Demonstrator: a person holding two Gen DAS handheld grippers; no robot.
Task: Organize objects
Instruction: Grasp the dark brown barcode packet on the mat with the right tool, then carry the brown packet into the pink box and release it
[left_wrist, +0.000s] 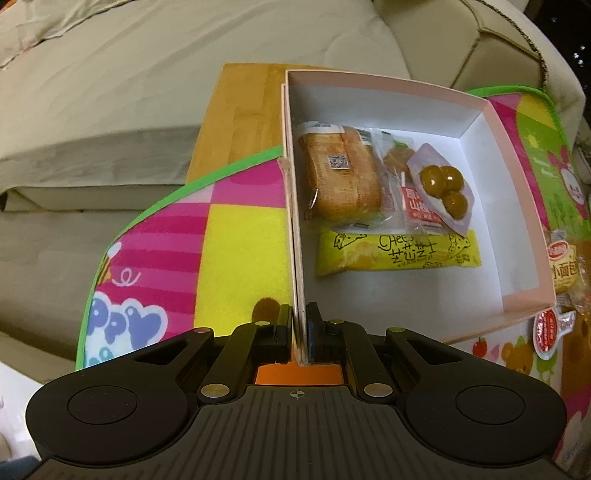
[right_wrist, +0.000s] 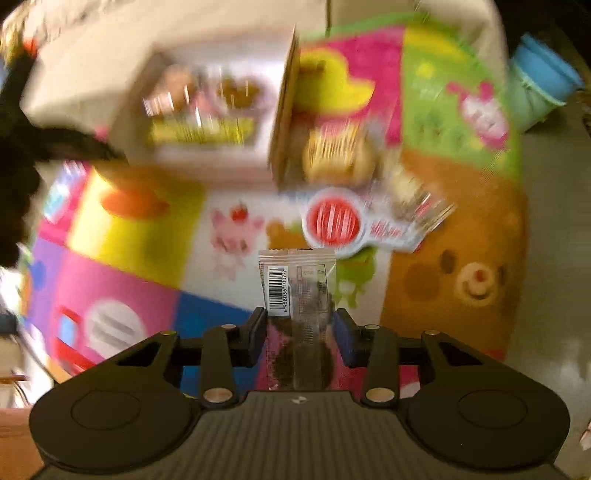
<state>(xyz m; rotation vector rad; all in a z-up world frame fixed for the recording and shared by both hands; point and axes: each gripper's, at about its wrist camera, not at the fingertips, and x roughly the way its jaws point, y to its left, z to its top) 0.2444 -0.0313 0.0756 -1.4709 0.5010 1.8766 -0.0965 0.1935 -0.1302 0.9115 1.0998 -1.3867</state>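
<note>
My left gripper (left_wrist: 298, 325) is shut on the near left wall of an open pink box (left_wrist: 291, 184). Inside the box lie a bread pack (left_wrist: 341, 177), a yellow cheese snack bar (left_wrist: 397, 251), a red hawthorn pack (left_wrist: 417, 206) and a pouch of green plums (left_wrist: 443, 184). My right gripper (right_wrist: 299, 328) is shut on a clear snack packet with a barcode (right_wrist: 295, 284), held above the colourful mat (right_wrist: 147, 229). The box (right_wrist: 207, 110) shows blurred further ahead in the right wrist view.
The mat (left_wrist: 243, 229) lies on a wooden board (left_wrist: 240, 122) on a beige sofa. A small bread pack (right_wrist: 340, 155) and a round red-and-white packet (right_wrist: 336, 221) lie on the mat right of the box. A blue container (right_wrist: 543, 81) stands far right.
</note>
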